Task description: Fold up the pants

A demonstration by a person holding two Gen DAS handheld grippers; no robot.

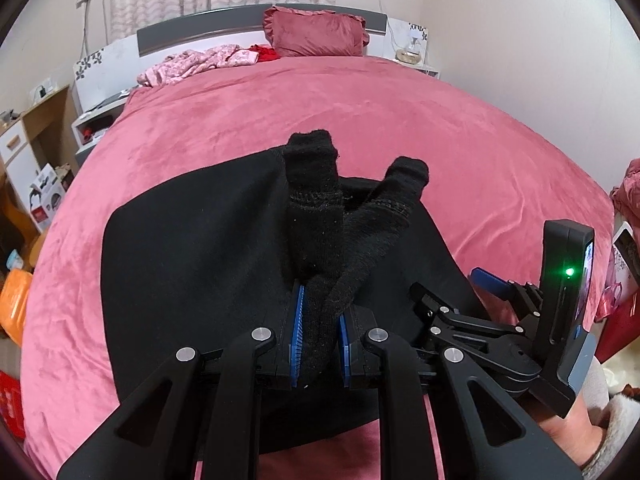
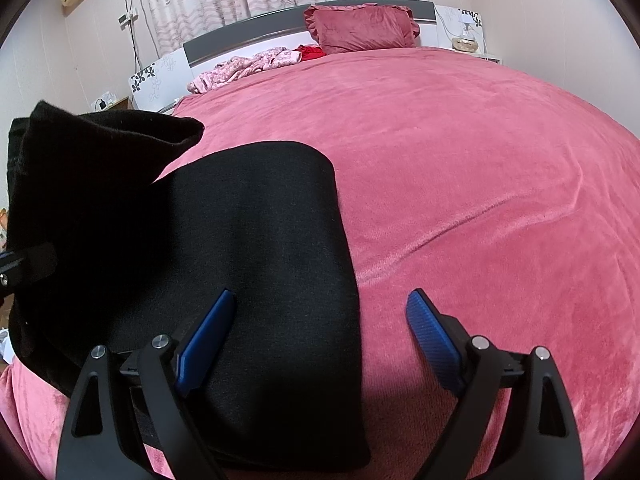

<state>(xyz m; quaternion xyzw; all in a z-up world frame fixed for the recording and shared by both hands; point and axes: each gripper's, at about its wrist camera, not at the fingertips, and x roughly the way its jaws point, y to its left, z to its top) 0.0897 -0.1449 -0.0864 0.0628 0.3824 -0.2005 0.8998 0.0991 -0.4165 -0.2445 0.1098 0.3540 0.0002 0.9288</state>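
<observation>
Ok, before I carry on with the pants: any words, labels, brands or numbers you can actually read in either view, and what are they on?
No text can be read in either view.
White and red cardboard box on the floor left of the bed: it carries print, too small and blurred to read.
Red crate at the left edge: pale marks, unreadable.
Black device on the right gripper: only a green light, no readable label.
Black pants and pink bedspread: no label visible.

Pants partly out of sight
In the right wrist view the pants [image 2: 256, 240] run off the 9 o'clock edge; the left tool [image 1: 320, 320] hides their cuffs' pinched ends.
</observation>
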